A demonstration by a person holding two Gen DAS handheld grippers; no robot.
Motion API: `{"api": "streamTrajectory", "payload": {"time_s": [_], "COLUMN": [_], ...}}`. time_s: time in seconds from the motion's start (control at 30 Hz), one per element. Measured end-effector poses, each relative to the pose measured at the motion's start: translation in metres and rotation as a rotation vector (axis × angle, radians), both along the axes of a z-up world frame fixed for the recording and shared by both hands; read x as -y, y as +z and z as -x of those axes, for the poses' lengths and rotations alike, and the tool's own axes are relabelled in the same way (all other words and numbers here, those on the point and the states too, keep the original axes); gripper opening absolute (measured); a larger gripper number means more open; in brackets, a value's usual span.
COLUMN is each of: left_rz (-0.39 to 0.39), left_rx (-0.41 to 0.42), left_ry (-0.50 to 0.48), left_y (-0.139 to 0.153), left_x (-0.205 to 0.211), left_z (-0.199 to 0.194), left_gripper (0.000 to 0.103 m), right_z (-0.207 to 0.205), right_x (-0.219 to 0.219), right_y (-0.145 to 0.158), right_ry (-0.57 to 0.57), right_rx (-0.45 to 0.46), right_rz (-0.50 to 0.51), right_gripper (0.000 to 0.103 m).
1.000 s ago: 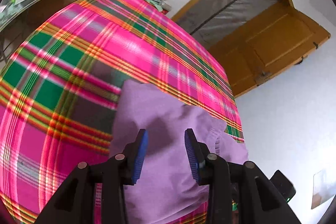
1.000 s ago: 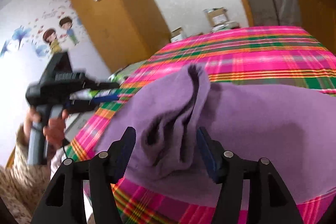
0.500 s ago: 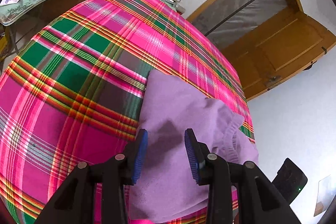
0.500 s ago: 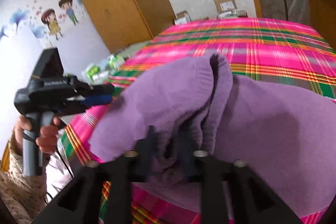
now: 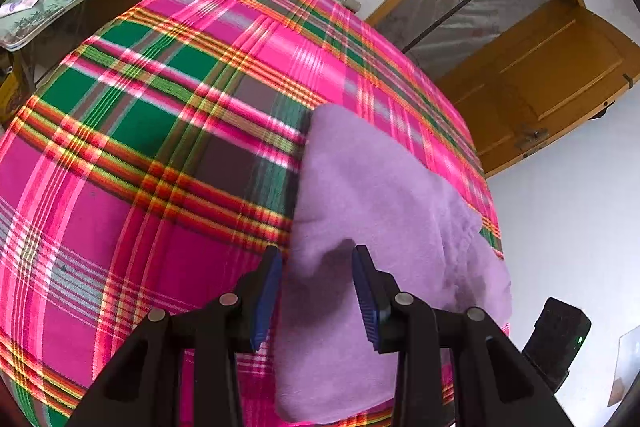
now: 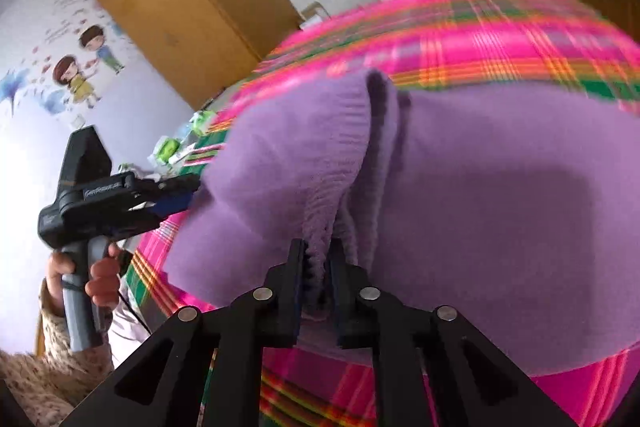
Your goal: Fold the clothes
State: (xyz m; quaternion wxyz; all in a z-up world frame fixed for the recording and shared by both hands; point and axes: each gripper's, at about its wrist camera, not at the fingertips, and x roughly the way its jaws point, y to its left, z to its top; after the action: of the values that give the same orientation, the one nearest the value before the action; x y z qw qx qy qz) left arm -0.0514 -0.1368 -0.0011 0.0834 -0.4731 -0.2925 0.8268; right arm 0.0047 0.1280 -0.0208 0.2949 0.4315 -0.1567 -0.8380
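You are at the grasp stage of a fold. The purple sweater (image 6: 500, 211) lies on the plaid bedspread (image 5: 160, 163), directly ahead of both tools. Your right gripper (image 6: 318, 267) is clamped on a bunched, ribbed ridge of the sweater. Its jaws are easing slightly apart, but the knit remains pinched between the pads.

Your left gripper (image 5: 316, 291) is released. Its jaws straddle the sweater's near edge, and the pads do not press on the cloth.

Next, in all likelihood, you close the left gripper on that edge, then lift both grips together.

Both tools pitch downward toward the bed. The hand (image 6: 96, 275) on the left tool's grip sits to the right tool's left.
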Motion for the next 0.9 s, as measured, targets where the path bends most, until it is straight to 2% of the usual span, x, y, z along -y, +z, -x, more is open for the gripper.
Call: {"api": "streamTrajectory", "payload": {"time_s": [0.07,0.13,0.2,0.37,0.43,0.47,0.5,0.57,0.7,0.8,0.9], "left_rz": [0.001,0.009,0.019,0.033,0.039,0.04,0.04,0.037,0.026,0.021,0.021], "left_rx": [-0.001,-0.007,-0.009,0.003,0.008,0.01,0.012,0.012,0.017,0.021,0.025], "left_ry": [-0.004,-0.011,-0.022,-0.057,-0.065,-0.066,-0.068,-0.067,-0.067,-0.062,-0.062], "left_y": [0.0,0.0,0.0,-0.004,-0.005,-0.005,-0.006,-0.006,-0.007,-0.008,-0.009], "left_x": [0.0,-0.001,-0.003,-0.01,-0.011,-0.011,-0.012,-0.011,-0.008,-0.005,-0.004], "left_z": [-0.003,-0.005,-0.006,-0.012,-0.013,-0.013,-0.013,-0.013,-0.013,-0.015,-0.017], "left_gripper": [0.037,0.037,0.037,0.037,0.037,0.037,0.037,0.037,0.037,0.037,0.037], "right_z": [0.002,0.006,0.012,0.035,0.036,0.036,0.035,0.033,0.024,0.02,0.02], "right_x": [-0.005,-0.01,-0.014,-0.011,-0.007,-0.004,-0.002,0.001,-0.014,-0.017,-0.007], "right_y": [0.006,0.012,0.014,-0.005,-0.008,-0.008,-0.006,0.0,0.012,0.005,-0.006], "right_ry": [-0.006,-0.032,-0.05,-0.036,-0.022,-0.009,0.006,0.036,0.027,0.003,-0.032], "right_rx": [-0.022,-0.061,-0.068,0.036,0.043,0.042,0.04,0.037,0.037,0.053,0.059], "right_rz": [0.023,0.03,0.04,0.063,0.078,0.081,0.086,0.101,0.188,0.137,0.021], "right_gripper": [0.024,0.053,0.057,0.057,0.054,0.047,0.023,0.017,0.016,0.017,0.021]}}
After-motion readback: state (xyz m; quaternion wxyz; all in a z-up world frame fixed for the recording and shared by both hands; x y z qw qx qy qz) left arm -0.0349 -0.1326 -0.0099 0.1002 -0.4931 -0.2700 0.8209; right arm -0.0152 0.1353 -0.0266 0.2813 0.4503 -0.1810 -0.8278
